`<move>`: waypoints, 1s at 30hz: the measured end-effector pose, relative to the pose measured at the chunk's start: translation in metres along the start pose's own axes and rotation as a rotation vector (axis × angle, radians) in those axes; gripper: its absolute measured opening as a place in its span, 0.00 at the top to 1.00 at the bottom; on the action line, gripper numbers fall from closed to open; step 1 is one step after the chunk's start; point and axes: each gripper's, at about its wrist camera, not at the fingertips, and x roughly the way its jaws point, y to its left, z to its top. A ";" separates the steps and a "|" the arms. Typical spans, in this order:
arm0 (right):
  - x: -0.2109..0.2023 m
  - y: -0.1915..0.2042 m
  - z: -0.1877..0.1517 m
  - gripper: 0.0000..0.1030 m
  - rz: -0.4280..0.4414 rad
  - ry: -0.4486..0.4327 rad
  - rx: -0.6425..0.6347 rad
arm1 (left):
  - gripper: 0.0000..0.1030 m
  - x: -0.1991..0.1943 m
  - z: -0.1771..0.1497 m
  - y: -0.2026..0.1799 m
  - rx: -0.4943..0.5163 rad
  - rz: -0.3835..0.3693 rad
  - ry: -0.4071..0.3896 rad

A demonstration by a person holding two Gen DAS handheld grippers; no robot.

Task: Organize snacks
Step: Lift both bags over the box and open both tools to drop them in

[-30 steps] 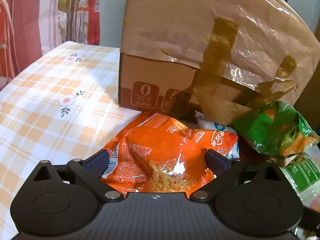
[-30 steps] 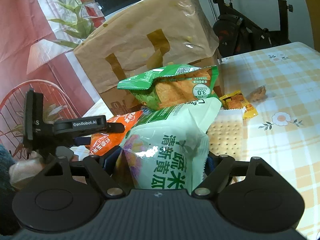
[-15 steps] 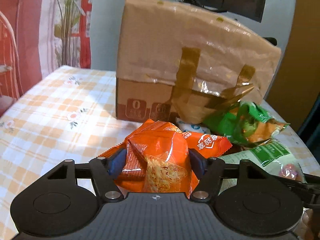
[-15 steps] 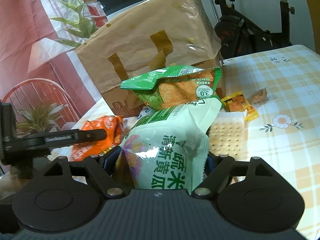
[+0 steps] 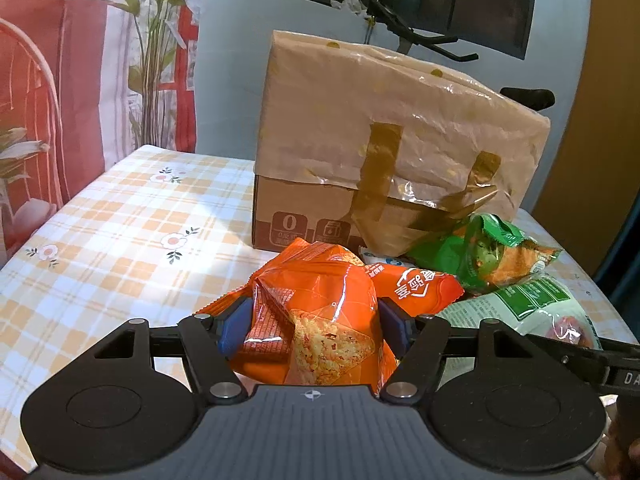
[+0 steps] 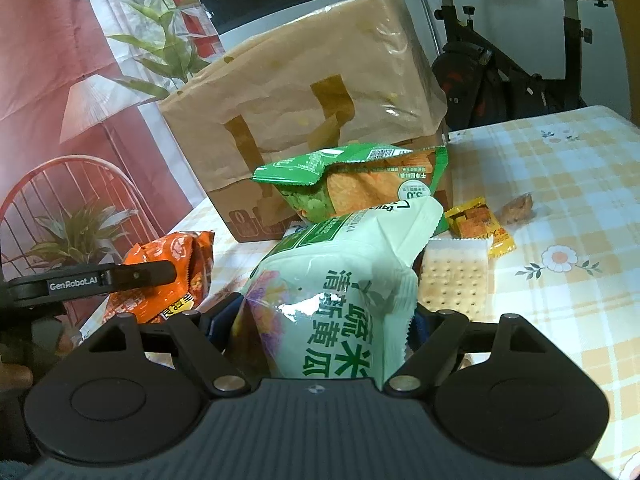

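Left wrist view, left gripper point(image 5: 314, 322): jaws clamped on the orange snack bag point(image 5: 320, 312), blue pads point(image 5: 234, 320) pressing its crumpled sides; the bag sits between the fingers, above the tablecloth.
Left wrist view, table point(image 5: 120, 232): checked, flowered cloth, bare toward its left edge.
Left wrist view, cardboard box point(image 5: 280, 204): stands mid-table behind the orange bag, a brown paper bag point(image 5: 400, 120) with taped handles draped over it.
Left wrist view, other snacks: a green-and-orange chip bag point(image 5: 492, 256) lies against the box's right front corner; a pale green bag point(image 5: 520, 308) lies just in front of it, toward the right edge.
Right wrist view, right gripper point(image 6: 324, 320): jaws gripping the pale green bag point(image 6: 340, 292), upright between the fingers, print upside down.
Right wrist view, neighbours: green-and-orange chip bag point(image 6: 360, 180) behind it, leaning on the cardboard box point(image 6: 240, 216); a cracker pack point(image 6: 456, 276) just right of the held bag; a small yellow packet point(image 6: 478, 224) beyond the crackers.
Right wrist view, left gripper point(image 6: 132, 276): at the table's left edge, orange snack bag point(image 6: 172, 264) in its fingers.
Right wrist view, background: an exercise bike point(image 6: 500, 60) beyond the far edge.
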 end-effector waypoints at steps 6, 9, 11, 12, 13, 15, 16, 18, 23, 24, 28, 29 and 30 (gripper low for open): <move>-0.005 0.005 0.003 0.21 -0.001 -0.017 -0.020 | 0.31 -0.009 0.000 0.000 -0.004 -0.002 -0.018; -0.008 0.009 0.006 0.21 0.000 -0.028 -0.035 | 0.31 -0.015 0.001 0.001 -0.003 0.000 -0.031; -0.011 0.011 0.009 0.21 -0.005 -0.045 -0.049 | 0.31 -0.019 0.001 0.001 -0.002 0.004 -0.037; -0.013 0.012 0.010 0.21 -0.007 -0.054 -0.053 | 0.31 -0.020 0.001 0.001 -0.003 0.004 -0.040; -0.015 0.012 0.012 0.21 -0.007 -0.062 -0.055 | 0.31 -0.022 0.001 0.002 -0.005 0.005 -0.045; -0.018 0.014 0.014 0.21 -0.006 -0.075 -0.062 | 0.31 -0.026 0.001 0.002 -0.009 0.006 -0.056; -0.020 0.015 0.015 0.21 -0.006 -0.081 -0.067 | 0.31 -0.028 0.002 0.002 -0.011 0.006 -0.061; -0.023 0.018 0.017 0.21 -0.002 -0.091 -0.079 | 0.31 -0.031 0.002 0.003 -0.013 0.005 -0.071; -0.027 0.027 0.021 0.21 0.006 -0.109 -0.104 | 0.31 -0.037 0.003 0.005 -0.016 0.007 -0.086; -0.027 0.028 0.022 0.21 0.007 -0.112 -0.109 | 0.31 -0.038 0.003 0.005 -0.017 0.008 -0.088; -0.032 0.032 0.024 0.21 0.018 -0.135 -0.125 | 0.31 -0.042 0.004 0.005 -0.018 0.017 -0.099; -0.033 0.033 0.025 0.21 0.021 -0.142 -0.129 | 0.31 -0.043 0.004 0.005 -0.019 0.016 -0.105; -0.036 0.032 0.025 0.21 0.023 -0.148 -0.131 | 0.31 -0.044 0.004 0.005 -0.020 0.016 -0.110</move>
